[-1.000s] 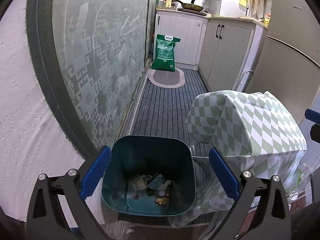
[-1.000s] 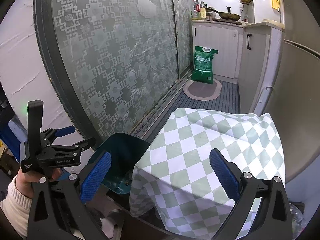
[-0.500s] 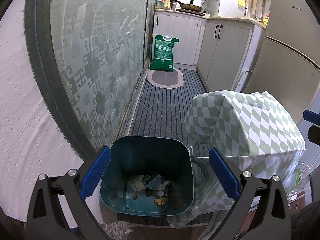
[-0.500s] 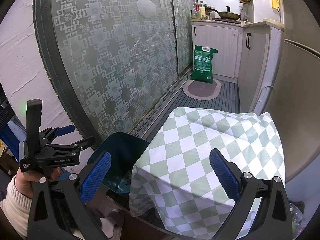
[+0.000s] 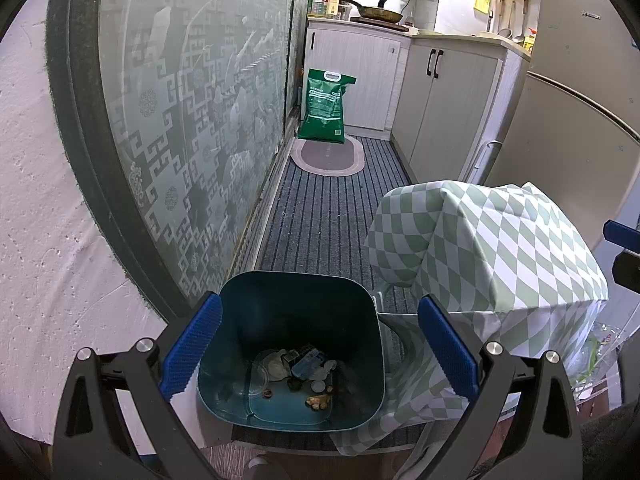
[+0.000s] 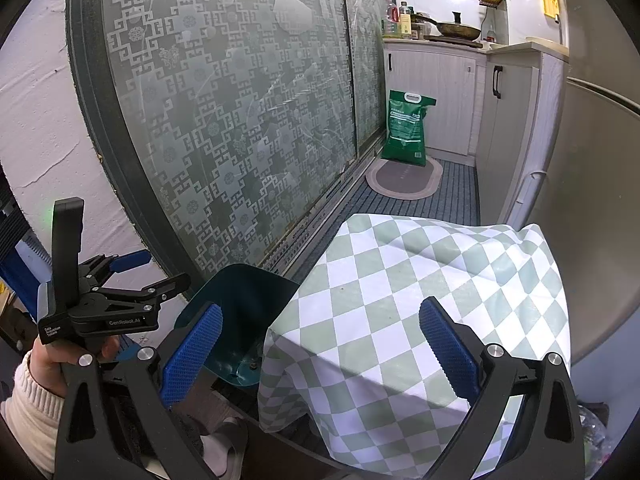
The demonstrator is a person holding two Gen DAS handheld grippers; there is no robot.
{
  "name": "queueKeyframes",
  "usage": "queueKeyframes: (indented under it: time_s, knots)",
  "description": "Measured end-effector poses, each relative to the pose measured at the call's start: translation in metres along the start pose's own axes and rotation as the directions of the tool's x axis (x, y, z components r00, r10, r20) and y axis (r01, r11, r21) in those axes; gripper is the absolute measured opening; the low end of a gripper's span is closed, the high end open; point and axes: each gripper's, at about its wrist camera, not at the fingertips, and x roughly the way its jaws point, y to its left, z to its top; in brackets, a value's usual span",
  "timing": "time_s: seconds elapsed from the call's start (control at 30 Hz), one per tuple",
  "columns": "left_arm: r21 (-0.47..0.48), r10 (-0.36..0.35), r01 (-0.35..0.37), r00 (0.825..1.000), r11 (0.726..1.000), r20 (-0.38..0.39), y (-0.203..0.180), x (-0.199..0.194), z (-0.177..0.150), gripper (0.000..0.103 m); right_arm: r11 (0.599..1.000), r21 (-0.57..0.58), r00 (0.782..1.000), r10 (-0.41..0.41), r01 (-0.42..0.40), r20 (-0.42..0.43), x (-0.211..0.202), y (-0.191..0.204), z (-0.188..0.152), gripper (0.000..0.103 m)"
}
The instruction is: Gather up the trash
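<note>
The blue bin (image 5: 288, 356) sits on the floor just left of the checked cloth (image 5: 492, 248), with trash (image 5: 298, 368) at its bottom. The left gripper (image 5: 318, 350) hangs over the bin, wide open and empty; the right gripper (image 6: 320, 354) is over the cloth, also open and empty. Keep both high so they don't bump the bin.

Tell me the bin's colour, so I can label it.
Teal: the trash bin shows best in the left wrist view.

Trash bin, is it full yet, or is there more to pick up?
Not full. The trash bin holds only a few scraps at its bottom, so some collecting looks done. Nothing is in hand: the left gripper and right gripper both have open, empty fingers. No loose trash shows on the checkered cloth.
</note>
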Motion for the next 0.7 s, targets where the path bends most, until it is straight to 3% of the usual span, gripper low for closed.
queueKeyframes:
  time_s: [0.7]
  knots:
    - [0.001, -0.005, 0.005, 1.000, 1.000, -0.003, 0.0001, -0.0003, -0.0005, 0.100, 1.000, 0.001, 1.000, 0.000, 0.000, 0.000, 0.0002, 0.0003, 0.0002, 0.100]
